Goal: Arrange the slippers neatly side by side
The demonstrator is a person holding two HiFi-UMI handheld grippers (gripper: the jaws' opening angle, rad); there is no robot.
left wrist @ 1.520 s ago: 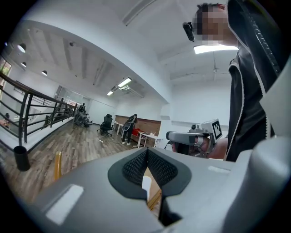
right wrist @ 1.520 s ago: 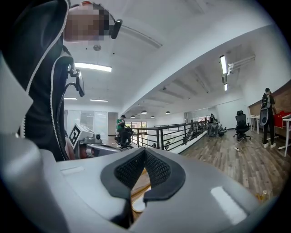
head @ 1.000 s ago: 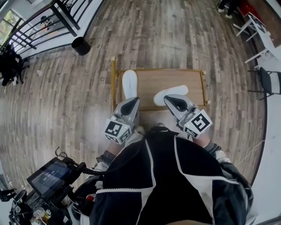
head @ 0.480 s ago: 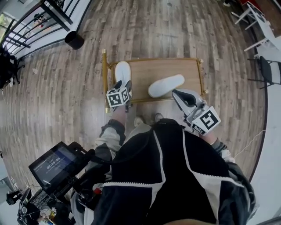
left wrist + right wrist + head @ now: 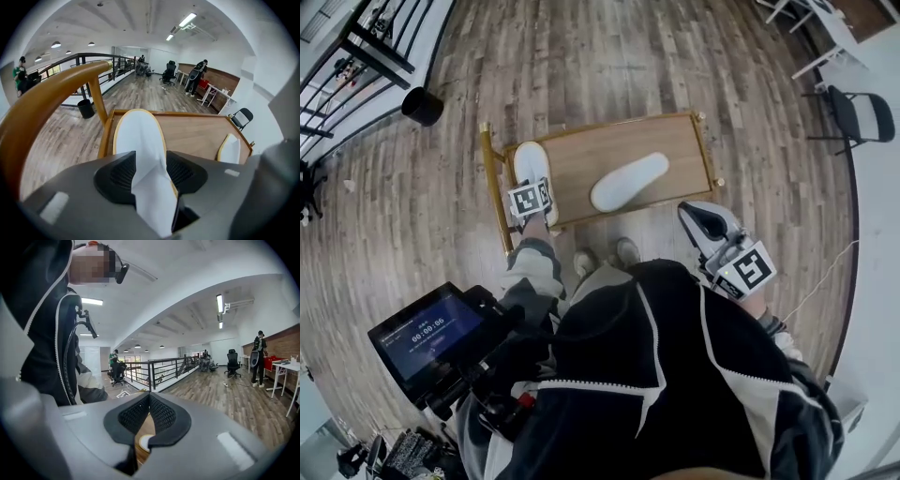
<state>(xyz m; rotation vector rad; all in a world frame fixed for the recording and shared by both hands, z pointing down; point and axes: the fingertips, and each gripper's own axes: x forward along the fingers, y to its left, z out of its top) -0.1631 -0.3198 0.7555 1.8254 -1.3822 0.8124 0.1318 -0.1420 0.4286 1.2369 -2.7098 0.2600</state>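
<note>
Two white slippers lie on a low wooden platform (image 5: 609, 141) with a gold frame. One slipper (image 5: 528, 161) lies lengthwise at the platform's left edge. The other slipper (image 5: 628, 181) lies slanted near the middle, apart from the first. My left gripper (image 5: 532, 184) is over the near end of the left slipper (image 5: 138, 136), its jaws open wide with the slipper's heel end between them. The second slipper (image 5: 230, 150) shows at the right in that view. My right gripper (image 5: 701, 216) hangs shut and empty off the platform's near right corner, close to my body; its pads (image 5: 157, 413) meet.
A curved gold handle (image 5: 47, 98) rises at the platform's left end. A black bin (image 5: 422, 106) stands on the wooden floor at far left, a black chair (image 5: 858, 117) at far right, a railing along the far left. A screen device (image 5: 427, 333) hangs by my left side.
My left gripper has reached forward from beside my body to the left slipper, and its jaws have opened around the slipper's near end. The right gripper has stayed shut near my body.
</note>
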